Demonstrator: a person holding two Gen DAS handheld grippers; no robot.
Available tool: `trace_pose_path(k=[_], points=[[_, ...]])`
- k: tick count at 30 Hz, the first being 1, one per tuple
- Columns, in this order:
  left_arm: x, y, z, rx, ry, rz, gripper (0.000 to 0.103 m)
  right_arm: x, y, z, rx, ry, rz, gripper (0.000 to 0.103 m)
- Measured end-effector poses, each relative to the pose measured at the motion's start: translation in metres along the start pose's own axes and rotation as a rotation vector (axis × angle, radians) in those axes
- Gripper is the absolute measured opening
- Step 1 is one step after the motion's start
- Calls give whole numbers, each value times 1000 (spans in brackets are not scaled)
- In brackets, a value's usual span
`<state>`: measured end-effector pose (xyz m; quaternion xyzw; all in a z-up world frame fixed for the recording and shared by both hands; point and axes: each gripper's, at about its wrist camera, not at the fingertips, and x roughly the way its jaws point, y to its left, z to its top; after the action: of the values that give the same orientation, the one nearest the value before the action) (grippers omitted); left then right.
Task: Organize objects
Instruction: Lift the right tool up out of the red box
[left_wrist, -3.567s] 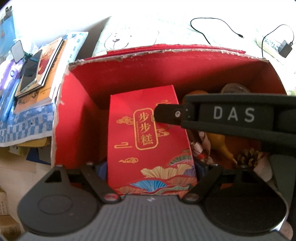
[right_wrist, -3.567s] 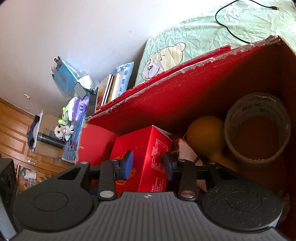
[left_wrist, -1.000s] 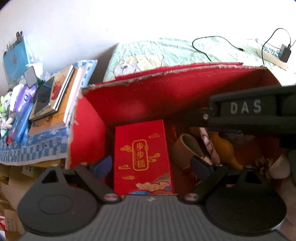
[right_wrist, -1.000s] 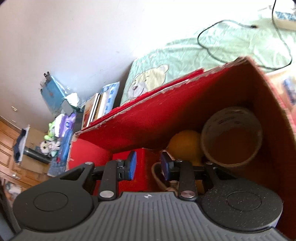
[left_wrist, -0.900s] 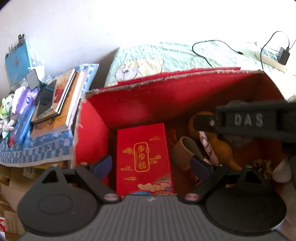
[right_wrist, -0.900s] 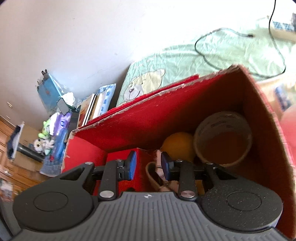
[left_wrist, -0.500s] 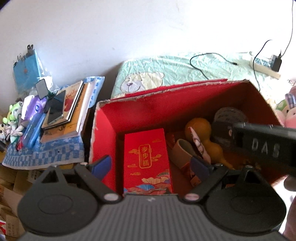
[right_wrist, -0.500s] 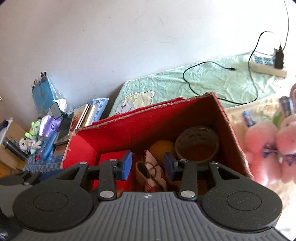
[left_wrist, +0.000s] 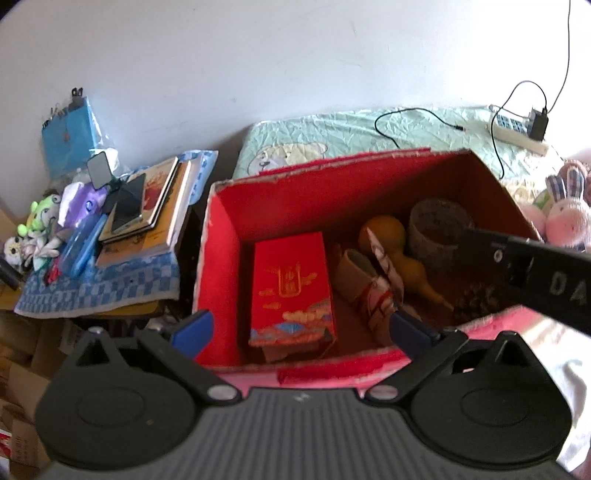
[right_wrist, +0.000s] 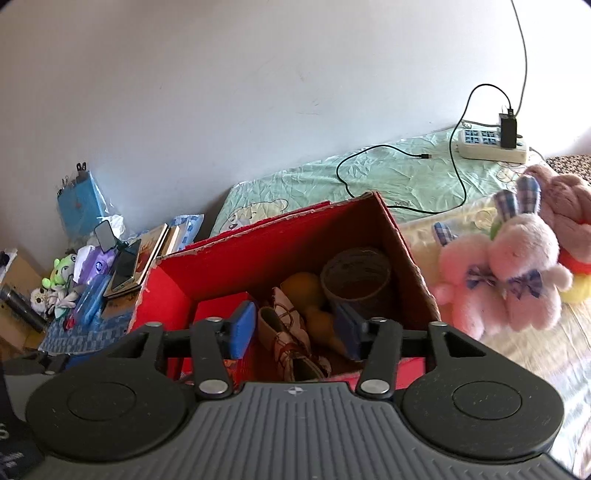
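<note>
While the red carton sits open on the bed, the red gift box lies flat at its left end, with a tape roll, a patterned fabric piece, a yellow gourd and a woven cup to its right; the brown cluster near the front may be a pinecone. I hold my left gripper spread wide and empty above the front wall. My right gripper is parted too, gripping nothing. Pink plush rabbits lie beside the carton.
</note>
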<state>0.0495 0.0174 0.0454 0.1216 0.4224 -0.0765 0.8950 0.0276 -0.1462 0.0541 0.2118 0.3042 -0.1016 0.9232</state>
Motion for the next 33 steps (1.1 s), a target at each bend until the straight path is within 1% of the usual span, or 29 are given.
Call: trace_pose_path(k=[4,7,10,14,18,21,28,33], points=[[-5,-1,-9,-9,33,-20,101,-13,-4,-8,-20,-2,-7,57],[-6,-5,-16,-22,53,-8,101,-19,-9,-15,-38,16,-10,57],[-3,-11,-22,-32,94,0,101,-21,-15,-22,-52,59,-20,57],[3,-23,-28,-24,142,15,102,-20,-26,-28,-35,107,-31,57],[16,-37,-36,-29,220,-10,102,-19,-40,-37,-36,165,-71,57],[23,-49,-41,-13,259,-17,102,-17,-50,-41,-16,194,-82,57],[28,-58,-45,-5,300,-27,102,-15,-57,-47,1,239,-105,58],[29,-54,-48,-21,327,-54,102,-15,-52,-46,-2,236,-94,59]])
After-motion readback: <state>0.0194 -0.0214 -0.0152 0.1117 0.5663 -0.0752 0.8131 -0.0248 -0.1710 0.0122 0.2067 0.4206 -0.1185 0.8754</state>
